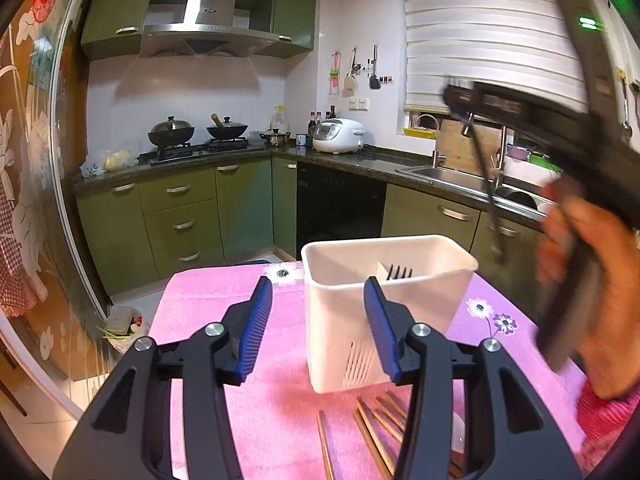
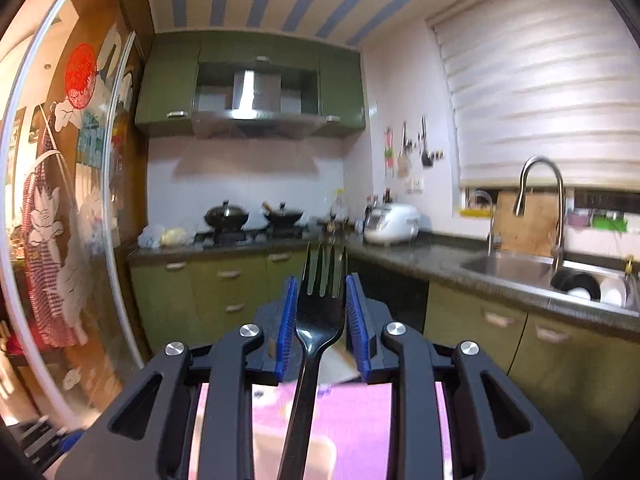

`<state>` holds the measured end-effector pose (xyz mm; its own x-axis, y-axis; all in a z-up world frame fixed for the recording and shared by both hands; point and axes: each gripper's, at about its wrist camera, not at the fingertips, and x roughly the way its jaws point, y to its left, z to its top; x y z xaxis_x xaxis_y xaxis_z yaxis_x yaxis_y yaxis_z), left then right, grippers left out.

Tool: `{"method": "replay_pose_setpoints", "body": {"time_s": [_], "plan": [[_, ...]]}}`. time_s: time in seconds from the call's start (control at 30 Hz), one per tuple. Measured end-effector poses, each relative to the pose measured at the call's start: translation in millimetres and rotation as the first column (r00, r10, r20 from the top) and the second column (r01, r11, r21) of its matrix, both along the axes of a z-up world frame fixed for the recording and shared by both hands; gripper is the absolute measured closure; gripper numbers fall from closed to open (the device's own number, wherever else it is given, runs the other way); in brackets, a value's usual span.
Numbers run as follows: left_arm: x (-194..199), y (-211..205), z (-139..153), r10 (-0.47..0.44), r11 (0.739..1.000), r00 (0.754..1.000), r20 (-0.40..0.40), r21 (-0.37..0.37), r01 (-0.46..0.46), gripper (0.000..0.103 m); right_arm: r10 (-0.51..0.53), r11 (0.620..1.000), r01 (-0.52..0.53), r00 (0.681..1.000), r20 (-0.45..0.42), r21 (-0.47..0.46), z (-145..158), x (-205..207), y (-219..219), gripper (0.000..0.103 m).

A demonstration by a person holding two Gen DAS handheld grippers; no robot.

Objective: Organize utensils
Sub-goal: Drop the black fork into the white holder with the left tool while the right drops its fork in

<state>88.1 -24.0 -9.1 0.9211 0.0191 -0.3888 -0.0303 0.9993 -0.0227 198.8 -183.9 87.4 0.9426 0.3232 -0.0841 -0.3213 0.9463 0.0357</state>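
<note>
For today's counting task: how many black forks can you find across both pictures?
2. One fork stands in the white holder; another fork is gripped by the right tool. Others may be hidden.

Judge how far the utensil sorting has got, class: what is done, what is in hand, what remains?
Done: one black fork already stands, tines up, in the white holder. In hand: the right gripper holds a second black fork, tines pointing forward. Left: several wooden chopsticks lie on the pink cloth in front of the holder. The left gripper is open and empty.

A holder (image 1: pixel 384 312) stands on the tablecloth (image 1: pixel 276 400), a fork (image 1: pixel 400 271) inside, chopsticks (image 1: pixel 380 432) before it.
</note>
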Motion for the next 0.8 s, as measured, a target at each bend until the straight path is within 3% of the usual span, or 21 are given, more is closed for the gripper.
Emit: {"method": "replay_pose_setpoints", "body": {"time_s": [0.17,0.43,0.8], "plan": [[-9.2,0.9,5.6,-0.011,1.0,1.0,0.004,-0.003,0.011,0.057,-0.042,0.999,0.044,0.997,0.063,-0.027,-6.4,25.4,25.3,0.077],[-8.0,2.0,11.4,-0.018,1.0,1.0,0.009,-0.011,0.019,0.057,-0.039,0.999,0.04,0.999,0.026,-0.036,-43.5,48.2,30.7,0.077],[-1.2,-6.9,-7.0,-0.039,0.999,0.998,-0.043,-0.018,0.038,0.057,-0.014,0.999,0.014,1.0,-0.001,-0.038,-86.7,12.7,17.3,0.077]]}}
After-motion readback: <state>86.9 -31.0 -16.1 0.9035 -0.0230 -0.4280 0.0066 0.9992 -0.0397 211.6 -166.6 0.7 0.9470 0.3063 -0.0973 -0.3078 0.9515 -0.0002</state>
